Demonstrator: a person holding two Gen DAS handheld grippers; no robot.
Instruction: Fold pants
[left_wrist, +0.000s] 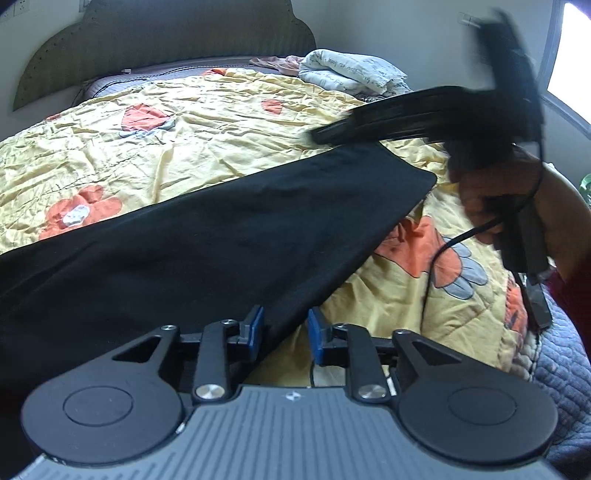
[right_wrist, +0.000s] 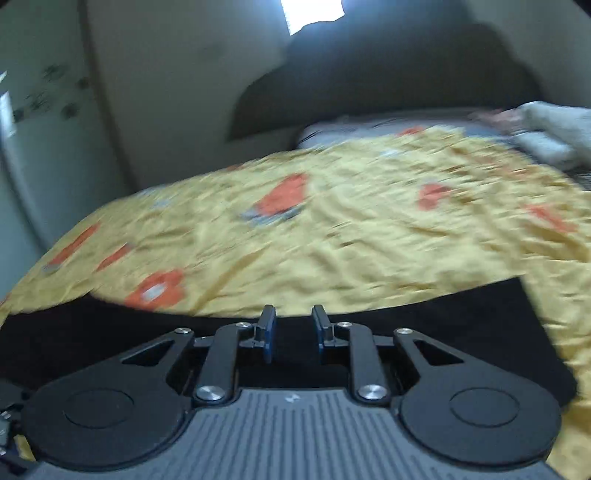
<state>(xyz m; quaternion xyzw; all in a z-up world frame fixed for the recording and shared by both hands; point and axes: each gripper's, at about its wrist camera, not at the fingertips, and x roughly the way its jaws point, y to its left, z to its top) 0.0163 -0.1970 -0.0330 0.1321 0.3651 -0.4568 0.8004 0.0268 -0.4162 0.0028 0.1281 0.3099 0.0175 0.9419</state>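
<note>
Black pants lie flat across a flowered yellow quilt on a bed as a fold is set up.

In the left wrist view the left gripper sits at lower centre, pads apart, the garment's edge between them but not visibly pinched. The right gripper is likewise parted and empty above dark cloth; from the left wrist camera it is a blurred shape at upper right, angled down, held by a hand above the pants' far corner. Done well, the step likely calls for both grippers to pinch matching edges firmly and carry them over evenly, keeping the cloth flat.
</note>
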